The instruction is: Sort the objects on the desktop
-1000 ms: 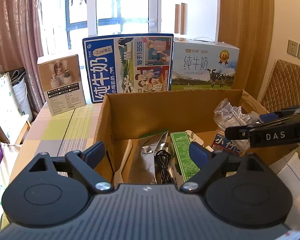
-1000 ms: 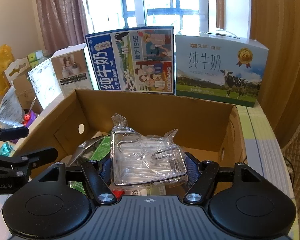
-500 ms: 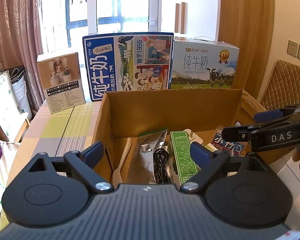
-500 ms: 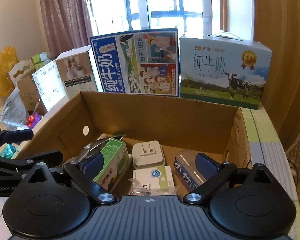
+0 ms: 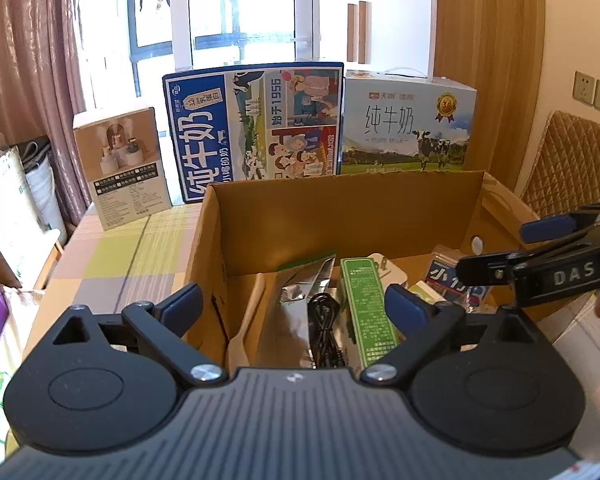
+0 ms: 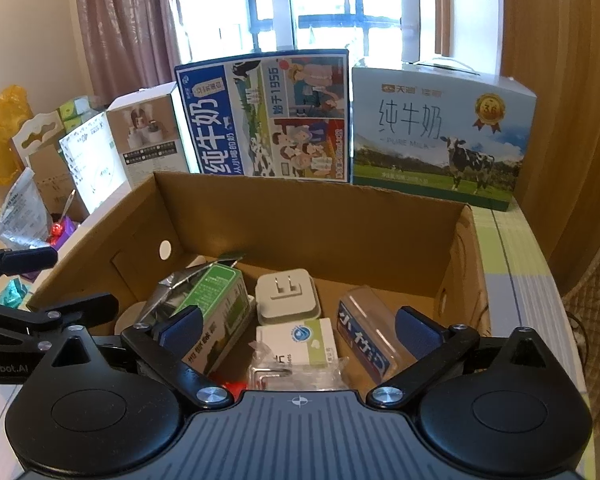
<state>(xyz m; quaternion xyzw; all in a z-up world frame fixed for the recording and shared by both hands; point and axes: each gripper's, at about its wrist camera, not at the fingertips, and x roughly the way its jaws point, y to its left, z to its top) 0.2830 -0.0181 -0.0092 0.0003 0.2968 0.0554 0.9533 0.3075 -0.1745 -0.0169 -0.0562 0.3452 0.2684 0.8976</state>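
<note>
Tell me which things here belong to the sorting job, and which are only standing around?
Job:
- carton
- green box
- plug
- white box
- blue pack
- clear bag
- cable
- foil pouch
- left claw and right claw, both open

Around:
- blue milk case
- cow milk case
- humidifier box
- curtain

Daylight pours through a barred window point(image 5: 236, 16) flanked by mauve curtains point(image 5: 28, 60); wood-panelled wall point(image 5: 488, 40) at right
</note>
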